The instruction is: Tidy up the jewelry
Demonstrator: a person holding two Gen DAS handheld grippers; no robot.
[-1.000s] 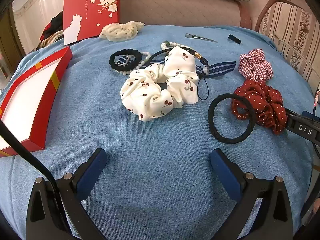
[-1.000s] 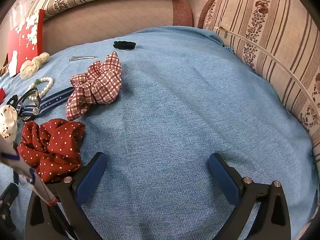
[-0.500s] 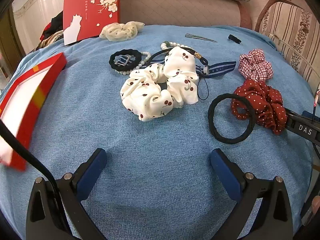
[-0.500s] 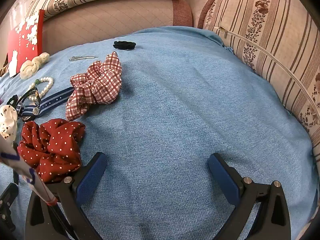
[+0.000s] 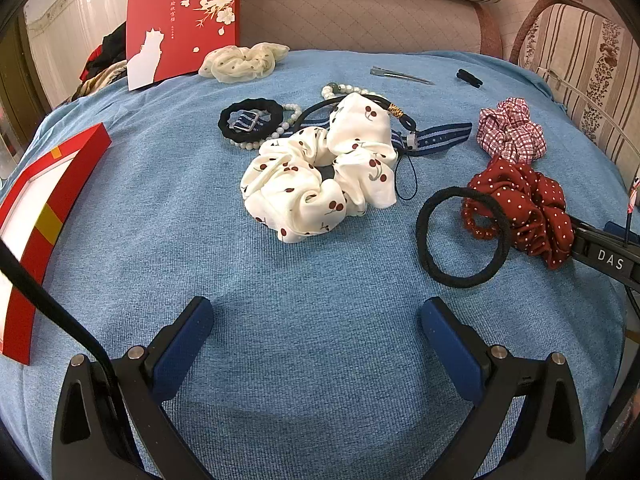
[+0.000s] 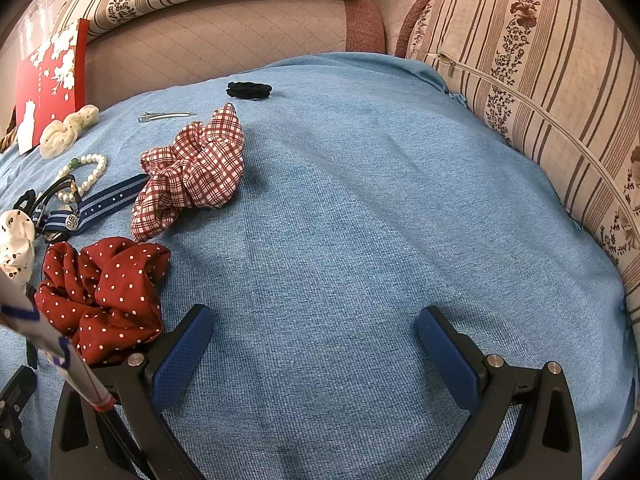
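At the far left, a shallow red cardboard box with a white inside (image 5: 52, 208) is seen on the blue knitted cloth (image 5: 312, 280). A red card printed with white blossoms (image 5: 180, 20) is propped behind, with a cream dotted scrunchie (image 5: 242, 61) beside it. The left hand-held gripper (image 5: 316, 332) is held wide open above bare cloth, gripping nothing. Beyond it lies a white cherry-print scrunchie (image 5: 320, 176), partly over a navy striped strap (image 5: 440, 136) and a pale bead bracelet (image 5: 280, 128). Further right, a plain black hair band (image 5: 424, 248) overlaps a red white-dotted scrunchie (image 6: 104, 292), near a red checked scrunchie (image 6: 196, 168). The right hand-held gripper (image 6: 316, 336) is likewise spread wide and empty.
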